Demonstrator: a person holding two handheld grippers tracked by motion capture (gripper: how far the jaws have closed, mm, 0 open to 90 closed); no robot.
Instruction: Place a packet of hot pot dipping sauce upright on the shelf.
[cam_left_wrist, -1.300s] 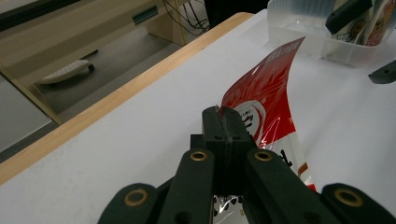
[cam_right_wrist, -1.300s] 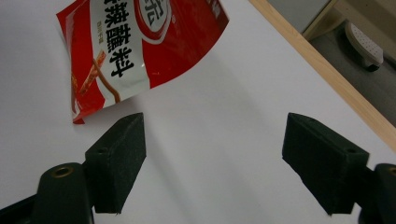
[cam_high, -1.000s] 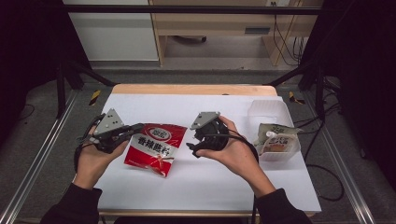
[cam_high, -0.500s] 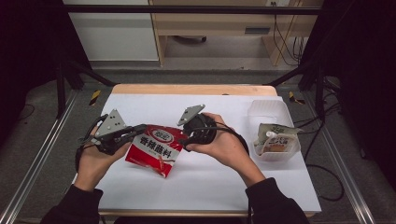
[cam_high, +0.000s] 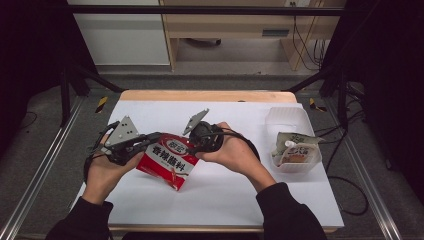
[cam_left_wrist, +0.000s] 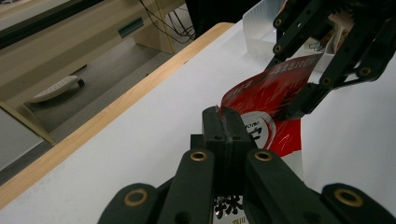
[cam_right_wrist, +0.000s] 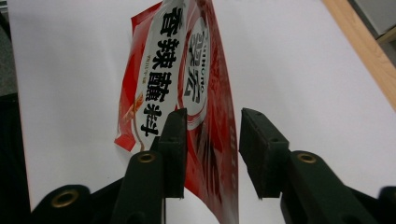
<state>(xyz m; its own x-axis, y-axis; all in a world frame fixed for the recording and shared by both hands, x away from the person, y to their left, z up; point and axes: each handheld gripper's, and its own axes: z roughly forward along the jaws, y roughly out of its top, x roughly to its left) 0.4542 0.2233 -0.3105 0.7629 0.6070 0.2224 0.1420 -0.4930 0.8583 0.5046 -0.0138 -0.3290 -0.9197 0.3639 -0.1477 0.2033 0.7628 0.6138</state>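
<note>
Red sauce packet (cam_right_wrist: 187, 84) — white label reads "香辣蘸料"; oval logo — "翠宏", "CUIHONG"

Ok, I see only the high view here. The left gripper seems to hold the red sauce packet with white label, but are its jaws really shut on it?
Observer: Yes. In the left gripper view the left gripper has its two black jaws pressed together on the edge of the red foil sauce packet with a white label.
Operator: And the right gripper, does it pinch the packet too?
Observer: Not yet. In the right gripper view the right gripper has been closing, and the packet's edge stands between the jaws, but a gap shows at the right-hand pad.
Operator: Does the packet lie flat?
Observer: No, that view shows it edge-on, lifted off the white table.
</note>
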